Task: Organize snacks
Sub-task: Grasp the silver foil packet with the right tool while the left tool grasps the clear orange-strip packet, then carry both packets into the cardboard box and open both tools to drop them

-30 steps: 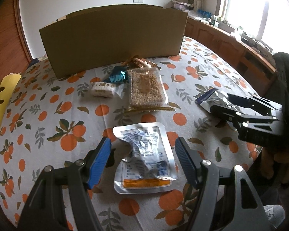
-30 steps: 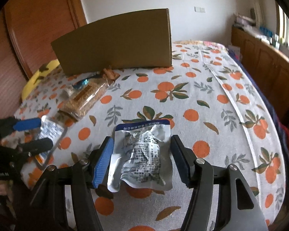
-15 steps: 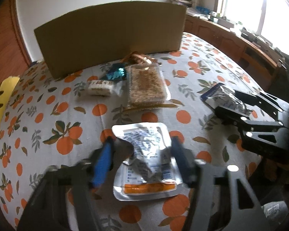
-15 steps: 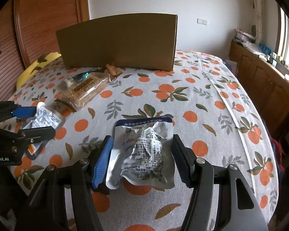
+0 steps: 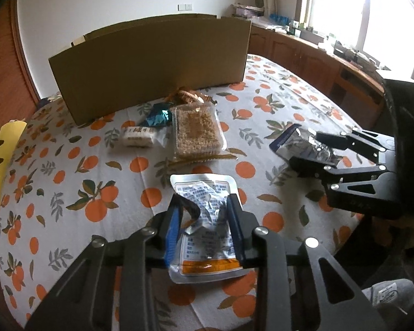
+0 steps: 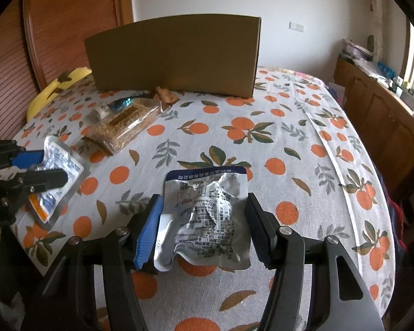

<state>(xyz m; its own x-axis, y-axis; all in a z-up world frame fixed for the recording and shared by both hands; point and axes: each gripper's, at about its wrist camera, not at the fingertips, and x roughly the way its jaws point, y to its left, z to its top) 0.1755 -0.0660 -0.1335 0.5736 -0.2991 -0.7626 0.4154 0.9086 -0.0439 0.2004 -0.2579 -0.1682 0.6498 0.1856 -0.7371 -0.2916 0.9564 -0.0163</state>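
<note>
The left gripper (image 5: 204, 215) is closed onto the middle of a silver pouch (image 5: 207, 237) with an orange band, which lies on the worktop (image 5: 69, 171) with its long axis along the fingers. The right gripper (image 6: 202, 226) is wide open, straddling a crumpled blue-edged pouch (image 6: 207, 215) between its fingers; whether they touch it cannot be told. The cardboard box (image 5: 151, 63) stands beyond both pouches, straight ahead.

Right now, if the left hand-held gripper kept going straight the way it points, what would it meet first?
The left hand-held gripper, shut on the silver pouch, points across the table toward the clear tray of brown snacks. That tray looks first in line, with the cardboard box behind it, though depth is uncertain.
</note>
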